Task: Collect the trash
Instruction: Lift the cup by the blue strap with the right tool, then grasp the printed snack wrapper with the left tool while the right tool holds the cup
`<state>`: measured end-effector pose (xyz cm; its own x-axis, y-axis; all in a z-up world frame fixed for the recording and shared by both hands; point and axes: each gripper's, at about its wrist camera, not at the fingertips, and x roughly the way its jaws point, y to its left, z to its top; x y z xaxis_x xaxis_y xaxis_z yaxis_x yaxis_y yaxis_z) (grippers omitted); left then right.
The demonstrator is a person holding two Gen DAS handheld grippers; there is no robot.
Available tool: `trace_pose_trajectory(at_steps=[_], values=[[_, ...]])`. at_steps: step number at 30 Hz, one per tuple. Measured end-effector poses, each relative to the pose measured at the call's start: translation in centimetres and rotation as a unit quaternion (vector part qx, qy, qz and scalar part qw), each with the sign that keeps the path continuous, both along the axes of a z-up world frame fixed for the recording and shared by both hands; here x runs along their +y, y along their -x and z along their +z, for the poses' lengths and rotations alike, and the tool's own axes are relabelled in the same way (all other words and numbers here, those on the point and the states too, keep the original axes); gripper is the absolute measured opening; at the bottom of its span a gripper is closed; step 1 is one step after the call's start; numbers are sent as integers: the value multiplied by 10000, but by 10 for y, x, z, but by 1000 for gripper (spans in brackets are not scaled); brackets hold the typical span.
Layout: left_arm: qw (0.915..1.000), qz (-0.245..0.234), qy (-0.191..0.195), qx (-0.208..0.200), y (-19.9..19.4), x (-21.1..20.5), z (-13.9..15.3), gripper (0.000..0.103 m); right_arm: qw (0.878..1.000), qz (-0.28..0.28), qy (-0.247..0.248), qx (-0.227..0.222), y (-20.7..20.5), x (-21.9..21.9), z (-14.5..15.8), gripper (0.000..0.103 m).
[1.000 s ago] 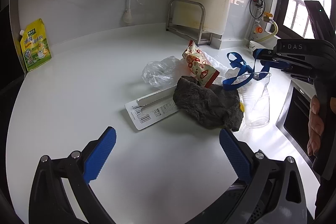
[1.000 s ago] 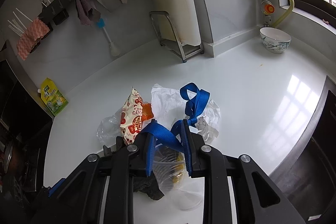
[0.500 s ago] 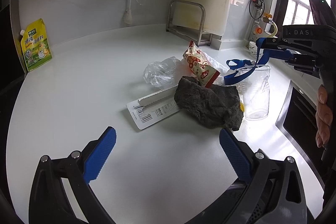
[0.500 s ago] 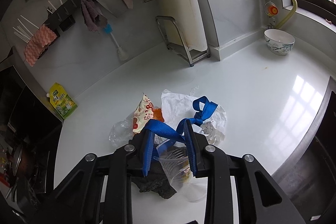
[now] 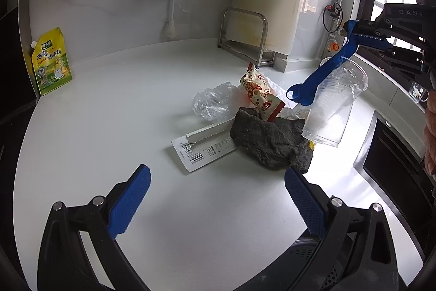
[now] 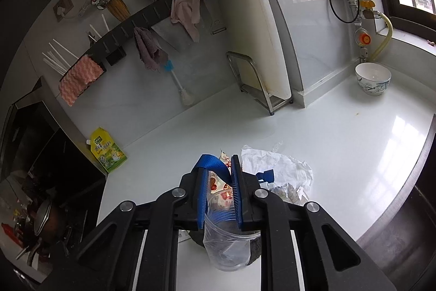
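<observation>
Plastic cup between right tongs

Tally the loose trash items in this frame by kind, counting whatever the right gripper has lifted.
Clear plastic cup: 1
Blue strap: 1
Snack wrapper: 1
Clear plastic bag: 1
Barcode packaging card: 1
Crumpled white paper: 1
Grey cloth: 1
Total: 7

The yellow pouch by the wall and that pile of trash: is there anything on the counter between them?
No. In the left wrist view, only bare white counter separates the yellow pouch from the crumpled clear bag at the pile's near edge.
</observation>
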<state>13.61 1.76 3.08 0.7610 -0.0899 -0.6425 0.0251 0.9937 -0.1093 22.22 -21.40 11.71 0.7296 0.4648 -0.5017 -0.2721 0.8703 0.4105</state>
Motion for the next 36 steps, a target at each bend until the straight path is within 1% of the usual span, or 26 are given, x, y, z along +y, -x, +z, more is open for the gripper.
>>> trace_pose_trajectory(at_steps=[7,13,18,24,27,30,34,36], values=[[10000,-24,22,-47,13,6,8,97,9998,0,-4,-180,30,1,12,12],[10000,-8,-17,-86,30,12,13,97,9996,13,30,-292,67,1,17,12],[9999,60,-75,-68,44,20,11,97,9994,35,-83,-337,105,-1,15,12],[9999,72,-123,-26,56,27,6,97,9994,21,-126,-332,146,-2,4,12],[10000,53,-73,31,52,31,4,97,9996,-8,-85,-278,157,-3,-4,12],[9999,11,-87,52,39,35,1,97,9996,-63,-143,-217,164,-7,-13,12],[9997,-20,-223,79,16,33,-9,97,9995,-146,-190,-189,168,-15,-21,11],[9993,-112,-345,119,4,27,-13,97,9994,-186,-216,-171,166,-20,-23,11]])
